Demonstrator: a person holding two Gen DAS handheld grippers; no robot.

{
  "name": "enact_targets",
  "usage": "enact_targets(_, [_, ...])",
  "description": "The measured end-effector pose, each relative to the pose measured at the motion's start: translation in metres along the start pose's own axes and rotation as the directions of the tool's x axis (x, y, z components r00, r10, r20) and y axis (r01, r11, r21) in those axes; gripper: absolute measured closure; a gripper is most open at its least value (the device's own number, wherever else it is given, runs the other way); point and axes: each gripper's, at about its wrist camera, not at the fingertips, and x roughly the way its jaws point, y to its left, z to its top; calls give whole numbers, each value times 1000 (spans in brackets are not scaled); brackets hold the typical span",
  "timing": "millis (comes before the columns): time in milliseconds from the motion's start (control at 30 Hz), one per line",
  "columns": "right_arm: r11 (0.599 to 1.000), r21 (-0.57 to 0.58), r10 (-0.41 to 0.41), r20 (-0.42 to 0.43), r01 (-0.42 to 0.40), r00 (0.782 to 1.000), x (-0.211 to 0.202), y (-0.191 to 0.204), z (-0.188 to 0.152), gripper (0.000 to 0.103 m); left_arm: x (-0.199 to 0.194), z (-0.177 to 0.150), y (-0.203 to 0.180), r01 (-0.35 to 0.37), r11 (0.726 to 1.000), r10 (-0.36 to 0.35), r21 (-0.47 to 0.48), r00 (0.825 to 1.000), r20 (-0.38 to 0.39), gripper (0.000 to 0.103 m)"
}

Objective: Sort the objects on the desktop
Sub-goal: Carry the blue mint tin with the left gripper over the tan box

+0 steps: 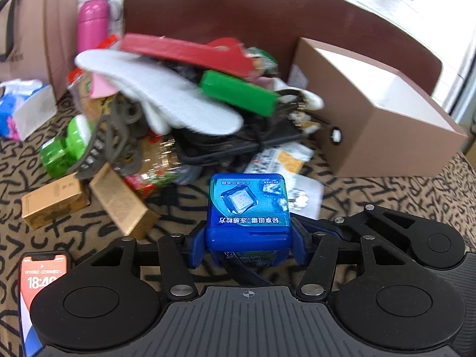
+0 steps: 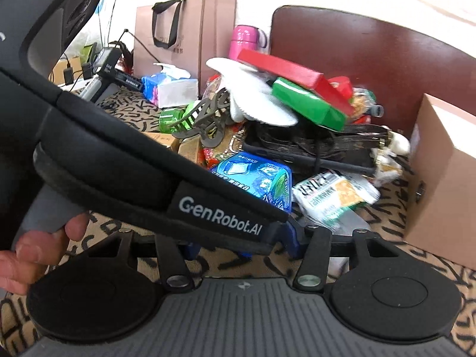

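My left gripper is shut on a blue gum box, with its blue fingers pressed on both sides, holding it just in front of the pile. The pile holds a red box, a green box, a white insole and black cables on a dark tray. In the right wrist view the gum box shows behind the left gripper's black body, which crosses in front of my right gripper. Its blue fingertips are mostly hidden.
An open brown cardboard box stands at right, also in the right wrist view. A phone lies at lower left. Gold boxes, a green bottle, a pink flask, a tissue pack and a paper bag surround the pile. A snack packet lies by the box.
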Motion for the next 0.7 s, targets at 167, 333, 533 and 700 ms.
enact_targets(167, [996, 46, -75, 35, 73, 997, -31, -23, 1, 44, -8, 12, -40, 38, 995, -41, 91, 999, 34, 46])
enact_targets(333, [984, 84, -164, 94, 156, 982, -69, -53, 15, 44, -20, 43, -87, 81, 980, -102, 184, 989, 106, 45])
enact_targets(533, [967, 86, -250, 119, 241, 961, -93, -100, 52, 45, -16, 93, -130, 128, 963, -167, 239, 974, 152, 45])
enact_targets(700, [960, 153, -246, 67, 234, 967, -83, -159, 86, 45, 13, 143, -153, 164, 961, -196, 223, 972, 129, 45])
